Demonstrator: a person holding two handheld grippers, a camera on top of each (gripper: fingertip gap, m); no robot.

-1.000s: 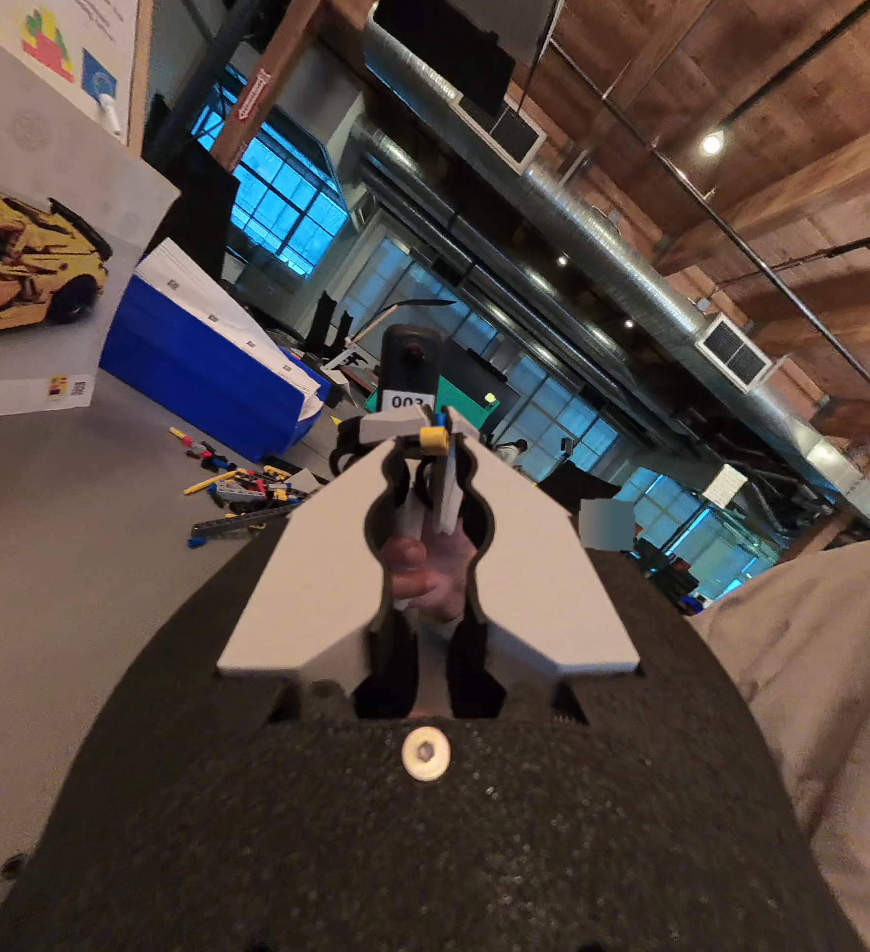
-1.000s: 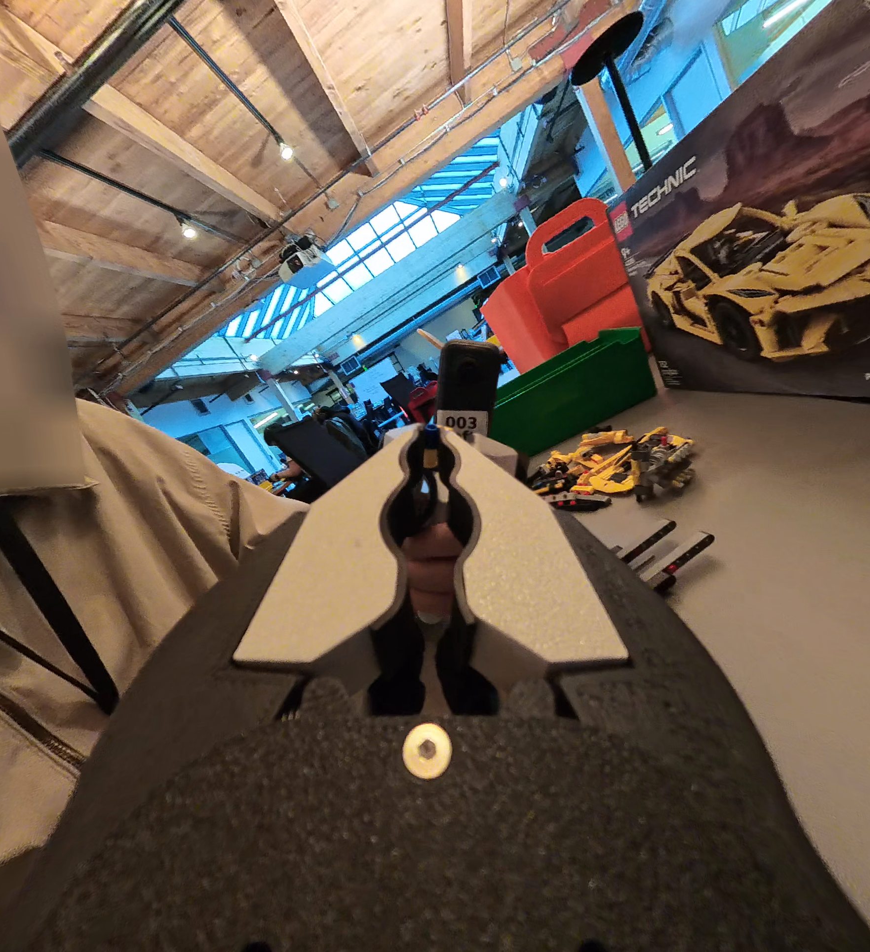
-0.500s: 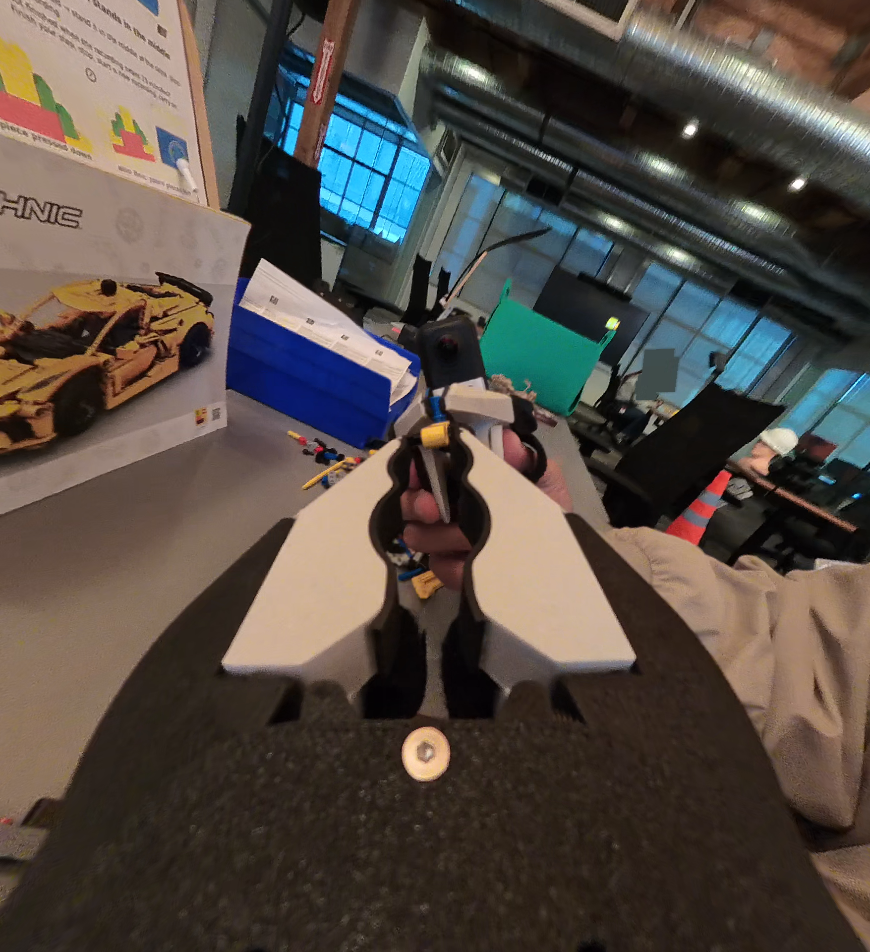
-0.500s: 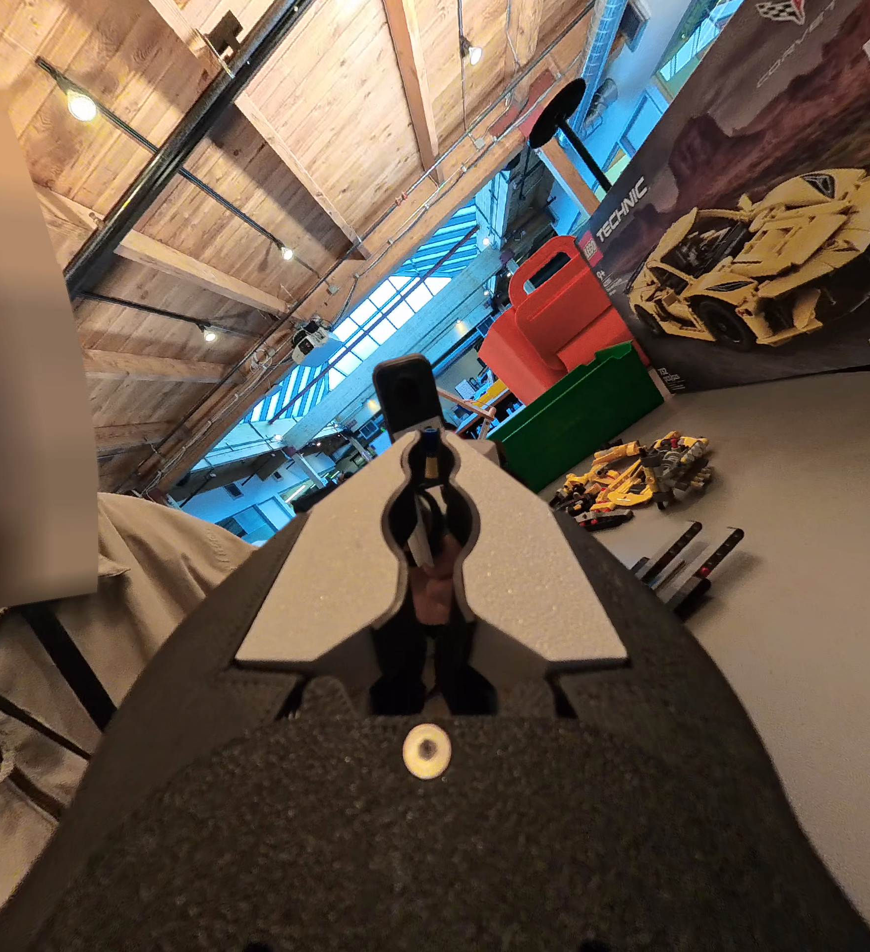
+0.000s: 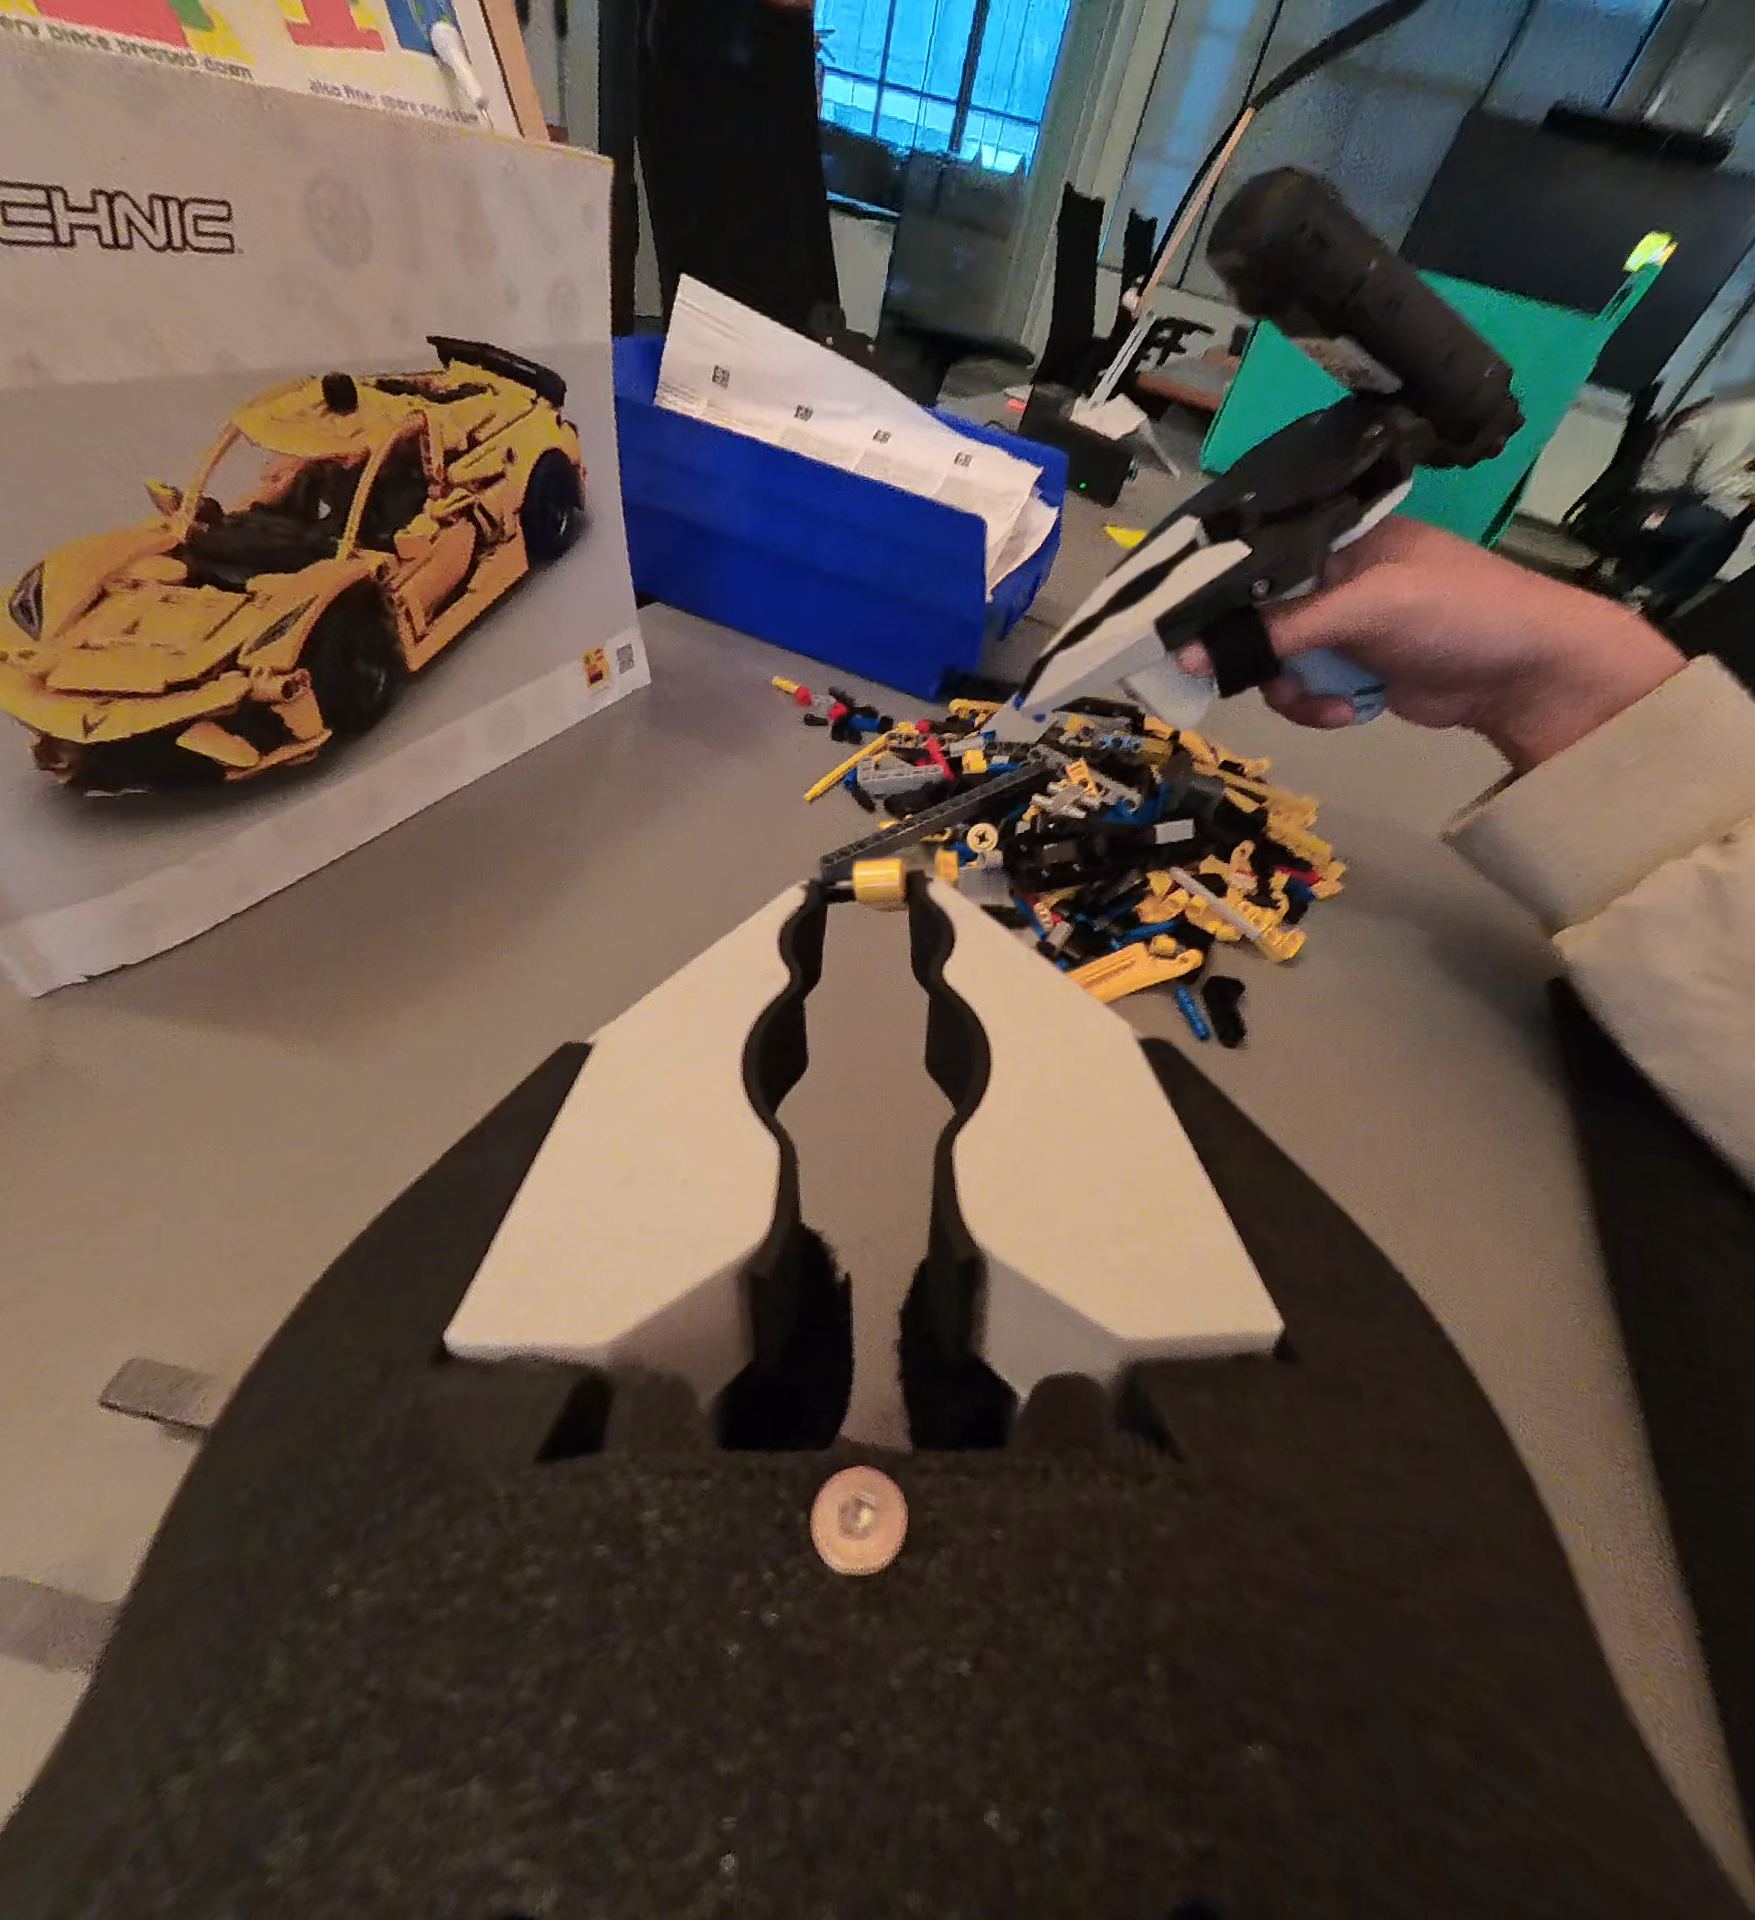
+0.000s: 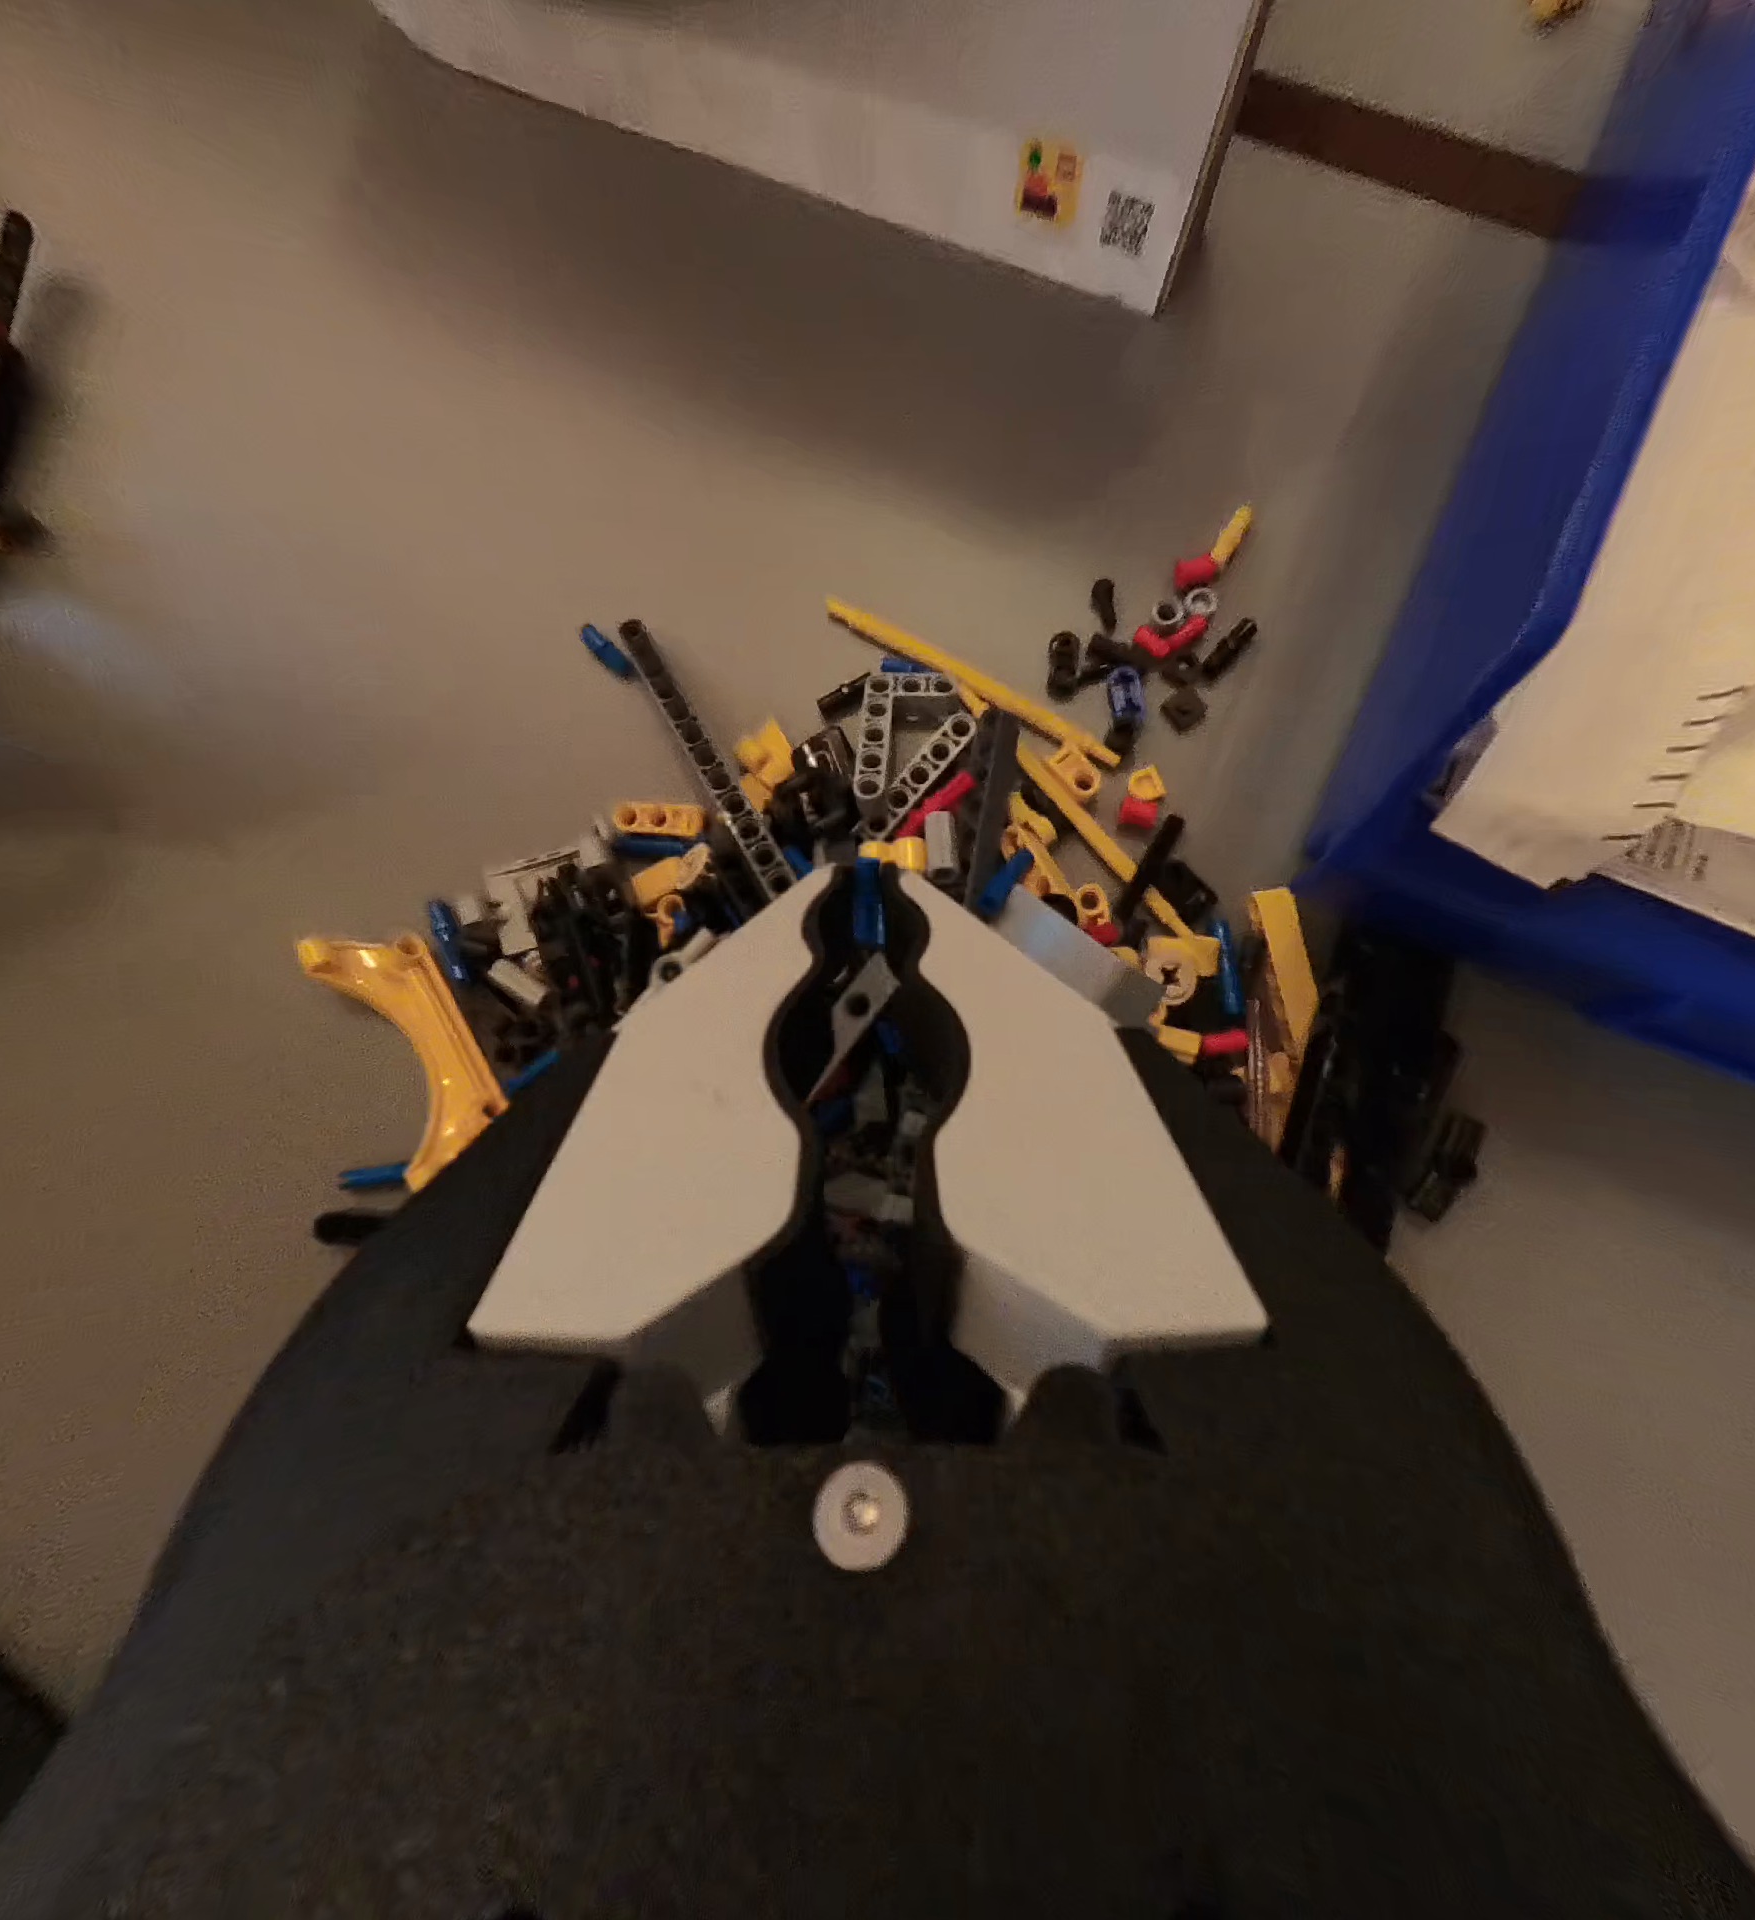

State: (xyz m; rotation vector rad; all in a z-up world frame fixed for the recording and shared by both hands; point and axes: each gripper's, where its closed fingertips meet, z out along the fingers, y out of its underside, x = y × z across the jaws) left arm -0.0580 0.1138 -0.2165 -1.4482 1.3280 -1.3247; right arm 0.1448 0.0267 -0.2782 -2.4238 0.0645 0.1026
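Left gripper (image 5: 871,883) pinches a small yellow bush (image 5: 878,879) at its tips. Right gripper (image 6: 868,883) clamps a blue pin (image 6: 866,902) over the brick pile (image 6: 914,831) beside the blue bin (image 6: 1538,540); pile partly hidden, left edge blurred.

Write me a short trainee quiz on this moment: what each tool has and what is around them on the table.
1. True or false: the left tool pinches a small yellow piece at its tips.
2. What does the right tool grip over the pile of loose parts? A) a blue pin B) a red connector C) nothing
3. What lies in the blue bin behind the pile?

Key: 1 true. 2 A. 3 white paper sheets.
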